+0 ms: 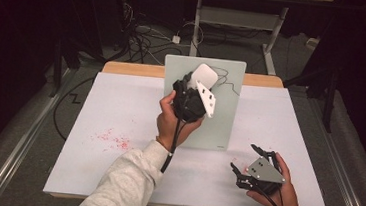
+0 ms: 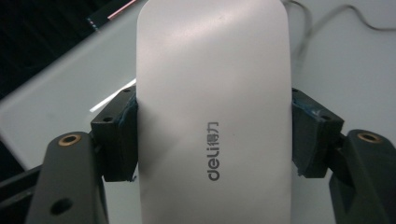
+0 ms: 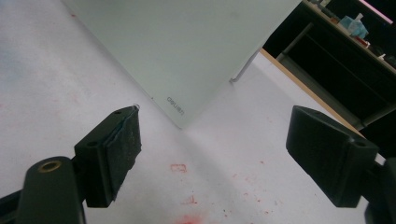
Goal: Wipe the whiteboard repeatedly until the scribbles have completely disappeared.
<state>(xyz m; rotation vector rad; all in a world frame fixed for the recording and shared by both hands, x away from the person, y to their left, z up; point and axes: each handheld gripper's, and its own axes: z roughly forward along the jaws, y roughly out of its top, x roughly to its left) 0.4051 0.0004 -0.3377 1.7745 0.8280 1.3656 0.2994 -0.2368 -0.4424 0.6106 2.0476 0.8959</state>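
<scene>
- Wired white mouse sits clenched by its two sides in the left claw, held up above the pale mouse pad near that pad's far end
- Its thin cable trails over the pad behind it
- Right claw rests released near the desk front edge, jaws spread with nothing between them, apart from the pad
- Risk, as I judge it: the smooth rounded shell could slide out of the pads if the grip eases or the hand tilts
- The cable might snag and tug the mouse askew as it comes down
</scene>
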